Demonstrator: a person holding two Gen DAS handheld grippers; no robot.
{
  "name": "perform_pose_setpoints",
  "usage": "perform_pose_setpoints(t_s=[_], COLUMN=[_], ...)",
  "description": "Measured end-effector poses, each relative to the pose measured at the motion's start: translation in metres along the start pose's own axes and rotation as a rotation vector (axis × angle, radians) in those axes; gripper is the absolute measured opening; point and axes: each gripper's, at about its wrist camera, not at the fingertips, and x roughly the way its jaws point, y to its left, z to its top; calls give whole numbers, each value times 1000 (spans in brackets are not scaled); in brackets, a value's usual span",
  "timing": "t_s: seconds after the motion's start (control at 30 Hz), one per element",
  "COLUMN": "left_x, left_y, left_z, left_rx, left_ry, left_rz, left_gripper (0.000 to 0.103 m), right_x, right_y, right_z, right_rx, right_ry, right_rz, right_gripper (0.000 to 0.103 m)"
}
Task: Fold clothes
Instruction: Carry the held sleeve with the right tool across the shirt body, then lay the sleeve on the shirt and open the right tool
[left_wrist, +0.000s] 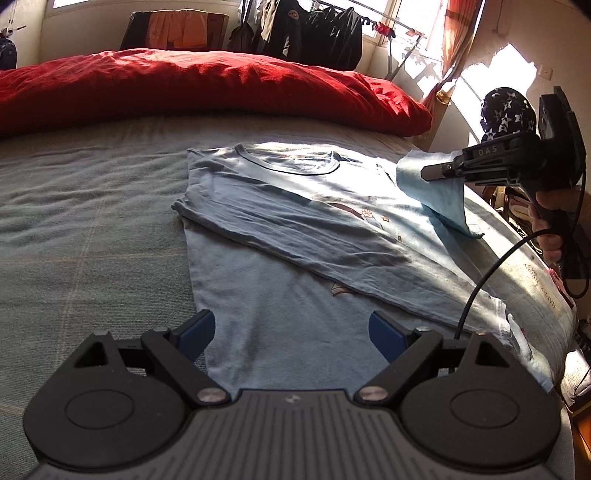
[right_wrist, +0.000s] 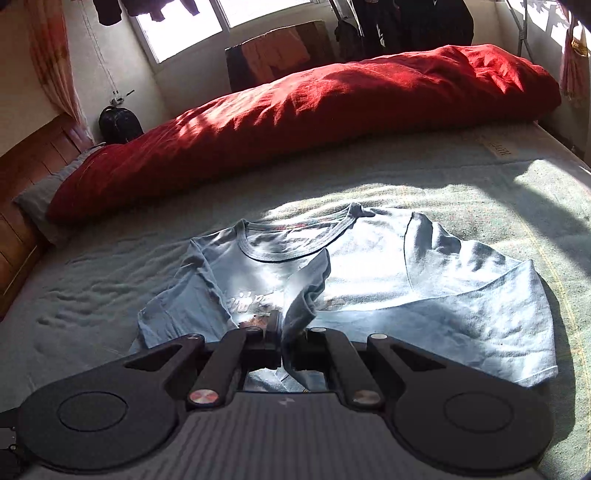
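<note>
Two tools work one pale blue T-shirt (left_wrist: 295, 206) spread on the bed (left_wrist: 92, 221). Right tool (left_wrist: 430, 171), at three o'clock, is pressed together, pinching a lifted fold of the shirt. Left tool (left_wrist: 291, 332) hovers spread wide over the hem at six o'clock. Red duvet (left_wrist: 207, 88) lies at twelve.

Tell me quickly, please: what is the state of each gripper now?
Left gripper: open, holding nothing, above the T-shirt.
Right gripper: closed on a lifted fold of the T-shirt.
</note>
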Motion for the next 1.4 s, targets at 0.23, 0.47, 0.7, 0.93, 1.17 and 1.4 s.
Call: perform_pose_setpoints(t_s=[0.23, 0.47, 0.7, 0.93, 1.17, 1.4], left_x=[-1, 0, 2, 0, -3, -6], left_y=[7, 13, 17, 19, 25, 27], left_z=[2, 3, 4, 5, 6, 7], left_rx=[-21, -41, -56, -58, -78, -89], left_ry=[-6, -3, -2, -10, -24, -39], left_rz=[12, 26, 42, 47, 59, 51], left_gripper=[90, 90, 90, 90, 90, 90], right_x=[14, 37, 42, 24, 15, 14], right_y=[35, 71, 90, 103, 136, 159], right_z=[-25, -64, -88, -87, -100, -115], right_rx=[-120, -249, -324, -351, -435, -508], right_ry=[56, 130, 140, 74, 76, 112], right_rz=[18, 20, 12, 37, 115, 159], right_gripper=[4, 5, 5, 5, 5, 5])
